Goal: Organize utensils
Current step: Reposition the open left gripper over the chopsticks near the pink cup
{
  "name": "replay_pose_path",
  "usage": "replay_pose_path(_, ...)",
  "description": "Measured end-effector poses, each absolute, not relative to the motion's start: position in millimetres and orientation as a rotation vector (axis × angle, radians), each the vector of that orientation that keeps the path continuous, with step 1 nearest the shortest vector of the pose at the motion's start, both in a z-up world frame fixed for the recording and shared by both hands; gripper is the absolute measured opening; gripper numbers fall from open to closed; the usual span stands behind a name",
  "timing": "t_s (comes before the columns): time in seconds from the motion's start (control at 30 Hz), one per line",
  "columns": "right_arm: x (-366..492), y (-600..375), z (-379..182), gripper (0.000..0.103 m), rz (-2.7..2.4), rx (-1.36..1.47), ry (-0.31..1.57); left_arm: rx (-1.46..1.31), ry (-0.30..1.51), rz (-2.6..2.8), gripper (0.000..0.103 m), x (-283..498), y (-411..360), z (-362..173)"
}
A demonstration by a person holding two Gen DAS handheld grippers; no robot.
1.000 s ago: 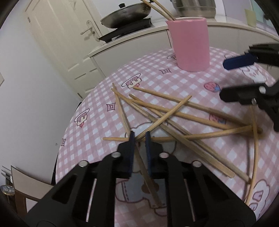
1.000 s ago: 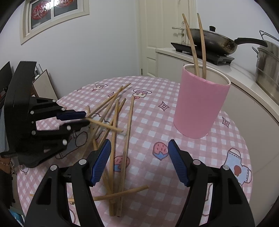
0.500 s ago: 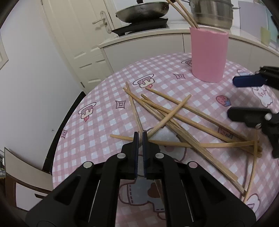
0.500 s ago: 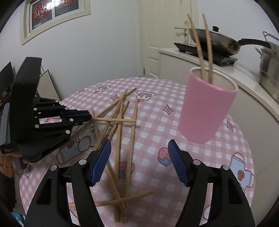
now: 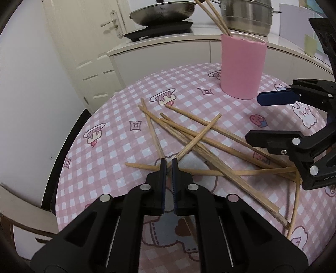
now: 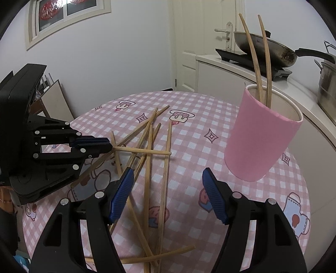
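My left gripper is shut on one bamboo chopstick and holds it level above the table; in the right wrist view the left gripper and the held chopstick show at the left. Several more chopsticks lie crossed on the pink checked tablecloth, also seen in the right wrist view. A pink cup with two chopsticks in it stands at the far side, also in the right wrist view. My right gripper is open and empty above the pile, also in the left wrist view.
A white counter behind the table carries a frying pan on a cooktop and a steel pot. A white door is at the back left. The round table's edge drops off at the left.
My left gripper has closed on one chopstick and lifted it off the pile, rising and tilting. The right gripper has stayed open, drifting slightly.
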State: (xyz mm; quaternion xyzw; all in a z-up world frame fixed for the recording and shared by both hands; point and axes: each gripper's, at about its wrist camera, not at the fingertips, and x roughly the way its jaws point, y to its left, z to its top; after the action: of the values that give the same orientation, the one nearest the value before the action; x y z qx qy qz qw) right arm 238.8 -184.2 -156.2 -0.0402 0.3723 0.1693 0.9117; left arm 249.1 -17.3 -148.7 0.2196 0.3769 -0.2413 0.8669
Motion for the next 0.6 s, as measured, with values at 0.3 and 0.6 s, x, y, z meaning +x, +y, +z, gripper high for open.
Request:
replay_pose_path(0.3,240.9,-184.0,-155.4,0.064,0.351,-0.085,0.764,0.526,0.741,-0.526,0.045,252.5,-26.8,-146.0)
replay_pose_path(0.6,250.0,-186.0,-158.8,0.064,0.343,-0.088,0.772,0.559,0.773,-0.585,0.035,264.3,-37.1,-157.8)
